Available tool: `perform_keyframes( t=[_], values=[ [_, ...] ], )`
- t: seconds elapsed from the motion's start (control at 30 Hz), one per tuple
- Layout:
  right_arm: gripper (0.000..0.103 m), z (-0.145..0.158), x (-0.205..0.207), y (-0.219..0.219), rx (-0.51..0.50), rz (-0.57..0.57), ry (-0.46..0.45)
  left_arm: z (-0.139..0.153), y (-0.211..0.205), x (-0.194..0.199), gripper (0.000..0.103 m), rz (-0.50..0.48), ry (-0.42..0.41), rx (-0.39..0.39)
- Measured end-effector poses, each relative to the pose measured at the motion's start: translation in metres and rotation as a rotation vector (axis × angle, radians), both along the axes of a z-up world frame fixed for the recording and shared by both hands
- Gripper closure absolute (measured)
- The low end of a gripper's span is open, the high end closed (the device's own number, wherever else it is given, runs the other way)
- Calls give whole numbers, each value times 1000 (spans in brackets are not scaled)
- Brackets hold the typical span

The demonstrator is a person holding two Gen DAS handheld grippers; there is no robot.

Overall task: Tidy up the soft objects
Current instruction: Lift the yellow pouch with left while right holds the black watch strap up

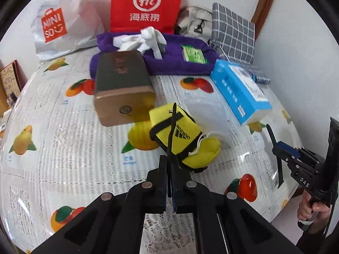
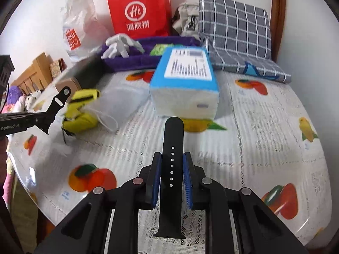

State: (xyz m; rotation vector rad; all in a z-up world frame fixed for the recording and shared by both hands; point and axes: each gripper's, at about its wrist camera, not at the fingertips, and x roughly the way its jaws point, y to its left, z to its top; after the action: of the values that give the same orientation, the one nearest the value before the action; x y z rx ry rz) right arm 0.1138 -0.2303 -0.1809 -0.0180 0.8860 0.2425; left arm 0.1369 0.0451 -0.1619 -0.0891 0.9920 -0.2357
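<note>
**Over the fruit-print tabletop: two strap halves, both pinched**

Over the fruit-print tabletop [image 2: 264,127], each pair of tongs has a black watch-strap piece. The right tongs [image 2: 172,176] are clamped on the holed strap [image 2: 172,148], blue pads against its edges. Its long axis runs straight out along the fingers, rounded tip pointing away toward the blue box [image 2: 184,84], square end back near the camera. The left tongs [image 1: 170,177] are pressed together on the other strap piece [image 1: 172,135], a thin one seen edge-on, standing up and away from the jaws across the yellow pouch [image 1: 182,139] behind it. Both are held above the surface, near the front edge.

What could go wrong, I reckon: the holed strap is gripped by its narrow edges, so it could buckle or twist out if squeezed harder or bumped. The left piece sticks out far and floppy; a swing toward the purple tray [image 1: 148,63] could snag the pouch's cord or clip the brown box [image 1: 122,89].
</note>
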Motion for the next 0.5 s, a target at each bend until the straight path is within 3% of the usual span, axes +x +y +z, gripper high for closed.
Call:
perform_keyframes(
  t=[0.5],
  values=[
    [83,53,6,-4,55,14,-55,31,19,3,99,90,-30,-25]
  ],
)
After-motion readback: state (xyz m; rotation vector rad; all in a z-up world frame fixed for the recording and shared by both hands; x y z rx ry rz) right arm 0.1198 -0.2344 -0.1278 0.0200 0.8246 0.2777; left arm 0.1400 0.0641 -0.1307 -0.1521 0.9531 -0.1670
